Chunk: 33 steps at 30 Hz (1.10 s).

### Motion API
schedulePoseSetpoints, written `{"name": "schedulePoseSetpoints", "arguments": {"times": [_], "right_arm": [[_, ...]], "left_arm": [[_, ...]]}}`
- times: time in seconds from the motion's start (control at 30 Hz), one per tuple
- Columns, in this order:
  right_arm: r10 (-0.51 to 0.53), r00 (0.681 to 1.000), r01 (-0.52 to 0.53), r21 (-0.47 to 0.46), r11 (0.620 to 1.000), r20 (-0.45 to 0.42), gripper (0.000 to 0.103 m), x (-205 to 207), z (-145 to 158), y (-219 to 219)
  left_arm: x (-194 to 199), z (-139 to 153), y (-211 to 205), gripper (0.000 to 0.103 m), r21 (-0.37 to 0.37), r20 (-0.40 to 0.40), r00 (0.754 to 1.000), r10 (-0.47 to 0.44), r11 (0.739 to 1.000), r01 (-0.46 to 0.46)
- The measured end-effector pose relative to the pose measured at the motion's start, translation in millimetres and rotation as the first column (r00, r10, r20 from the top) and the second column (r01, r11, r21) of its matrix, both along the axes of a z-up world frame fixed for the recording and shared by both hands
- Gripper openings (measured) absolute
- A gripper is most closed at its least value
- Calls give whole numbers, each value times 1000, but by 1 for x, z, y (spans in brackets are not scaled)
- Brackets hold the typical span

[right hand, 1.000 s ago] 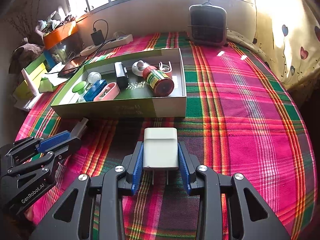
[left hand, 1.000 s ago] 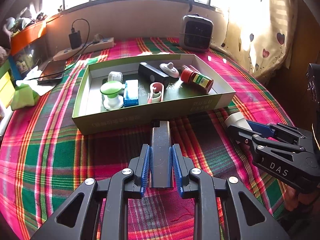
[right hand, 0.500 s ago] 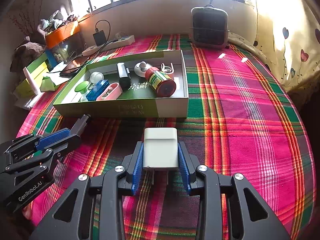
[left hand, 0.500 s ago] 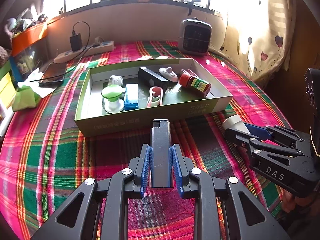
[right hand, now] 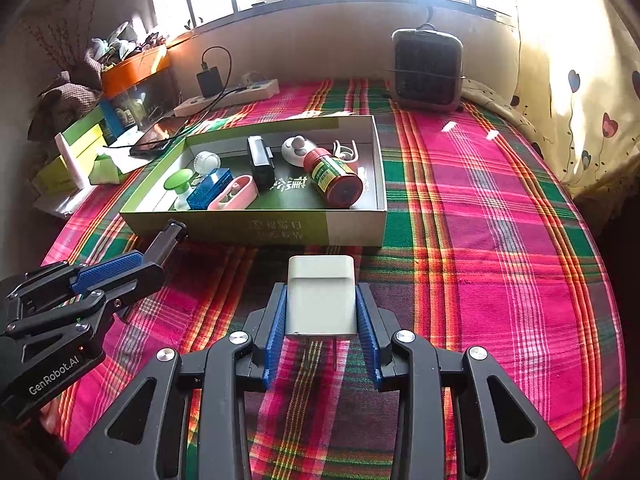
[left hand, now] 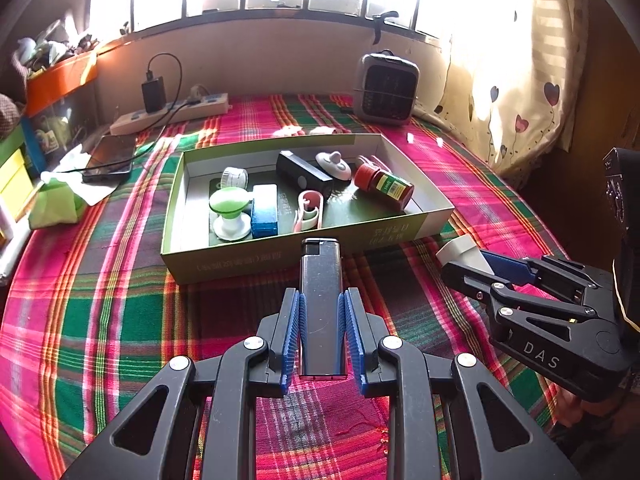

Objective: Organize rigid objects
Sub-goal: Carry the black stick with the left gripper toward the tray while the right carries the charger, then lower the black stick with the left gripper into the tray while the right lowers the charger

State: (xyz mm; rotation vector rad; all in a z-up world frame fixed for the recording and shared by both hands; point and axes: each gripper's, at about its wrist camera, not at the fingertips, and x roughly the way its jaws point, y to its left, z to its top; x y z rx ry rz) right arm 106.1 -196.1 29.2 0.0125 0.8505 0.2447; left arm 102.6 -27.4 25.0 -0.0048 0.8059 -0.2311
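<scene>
Black left gripper [right hand: 120,268] "GenRobot.AI", right gripper [left hand: 476,268] "DAS"

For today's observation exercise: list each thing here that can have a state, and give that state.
left gripper: shut on lighter
right gripper: shut on white charger
green box: open-topped, holding small items
red bottle: capped, on its side
power strip: black adapter plugged in

A plaid cloth [right hand: 500,216] in pink, green and orange covers the worktop; on it rest an open green box [right hand: 280,228] near the middle, a small grey heater [right hand: 428,70] behind it, and a white power strip [right hand: 228,98], a dark phone [left hand: 110,156] and a green packet [left hand: 56,206] to the left.
</scene>
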Motion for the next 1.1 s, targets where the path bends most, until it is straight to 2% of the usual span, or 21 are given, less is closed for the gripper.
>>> {"name": "schedulePoseSetpoints", "arguments": {"times": [0.53,1.1], "right_arm": [[28,998,-27,-15,1000,60,35,6,27,9],[61,995,-62,12,998,76,35,45,35,21]], "left_arm": [[17,26,13,22,-27,38,999,11,1000,-10],[62,32,24,22,-61,28,999,25,998,-23]]}}
